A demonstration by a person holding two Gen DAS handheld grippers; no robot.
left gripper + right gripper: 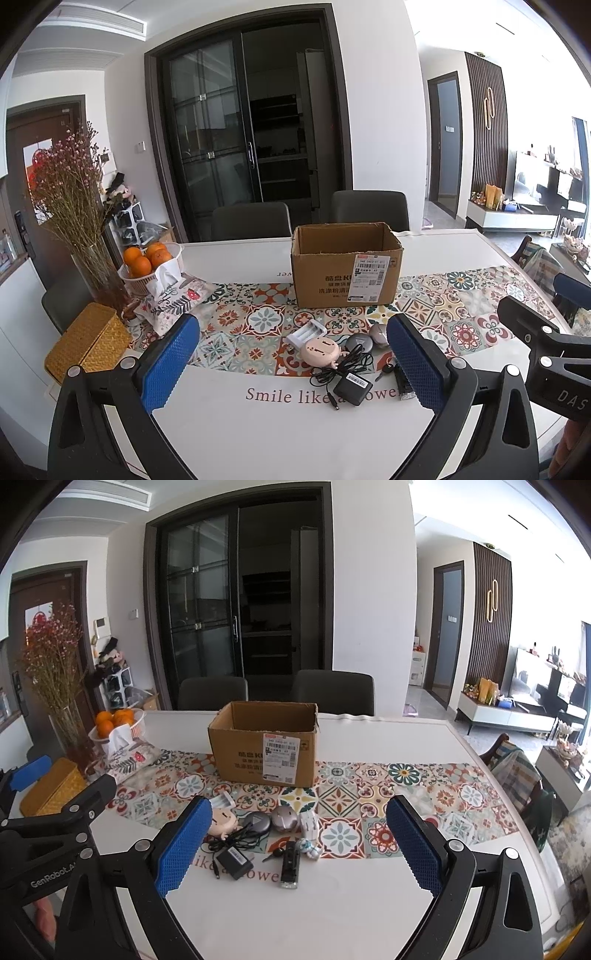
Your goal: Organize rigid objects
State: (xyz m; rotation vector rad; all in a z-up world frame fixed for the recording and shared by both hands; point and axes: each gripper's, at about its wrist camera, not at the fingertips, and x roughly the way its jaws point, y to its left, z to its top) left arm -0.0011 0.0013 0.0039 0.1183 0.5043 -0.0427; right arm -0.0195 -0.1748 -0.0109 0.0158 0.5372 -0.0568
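Clutter lay on the desk (332,904) just ahead of our empty, wide-apart tongs, the cardboard box (264,742) beyond; the black bar (290,866) pointed lengthwise away, nearer our right tongs (295,853) than left tongs (291,369).

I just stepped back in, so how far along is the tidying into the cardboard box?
Nothing looks done: the items still lie in front of the cardboard box, including the black adapter, pink gadget and black stick. Nothing is in hand; the left hand-held gripper and right hand-held gripper are open. The box's inside is hidden.
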